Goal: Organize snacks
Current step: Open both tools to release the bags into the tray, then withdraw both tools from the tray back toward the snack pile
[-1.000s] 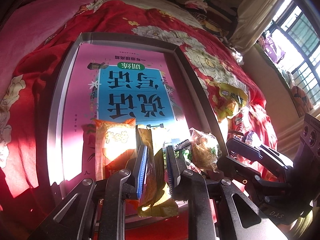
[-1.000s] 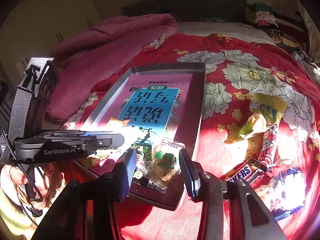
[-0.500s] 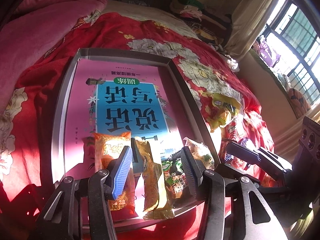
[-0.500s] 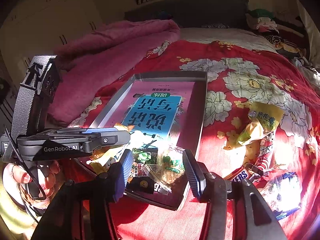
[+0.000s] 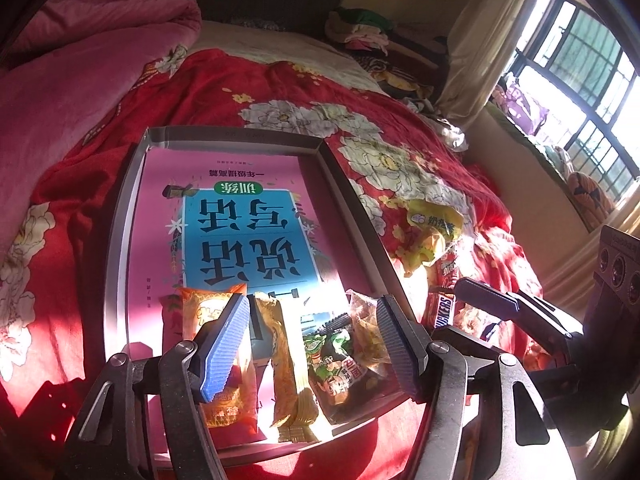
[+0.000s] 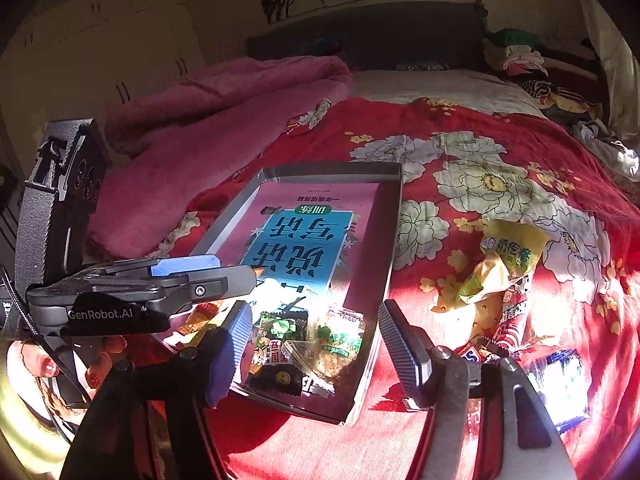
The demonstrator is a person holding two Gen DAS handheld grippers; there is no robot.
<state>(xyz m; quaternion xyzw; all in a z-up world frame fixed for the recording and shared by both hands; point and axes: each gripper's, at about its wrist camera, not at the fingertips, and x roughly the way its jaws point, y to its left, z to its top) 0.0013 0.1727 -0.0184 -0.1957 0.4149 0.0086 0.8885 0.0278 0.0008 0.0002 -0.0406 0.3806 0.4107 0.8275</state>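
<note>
In the tray [image 5: 120,248], both tongs are spreading, gripping nothing; glare blurs the snack packets [image 6: 308,344].

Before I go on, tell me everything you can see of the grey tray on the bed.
The grey tray is a shallow rectangular box with low upright walls, seemingly card or thin metal. It lies flat on the red floral bedspread, open side up. A pink and blue book lines its floor, print upside down to the cameras. Several snack packets lie side by side at its near end. Neither gripper touches it.
</note>
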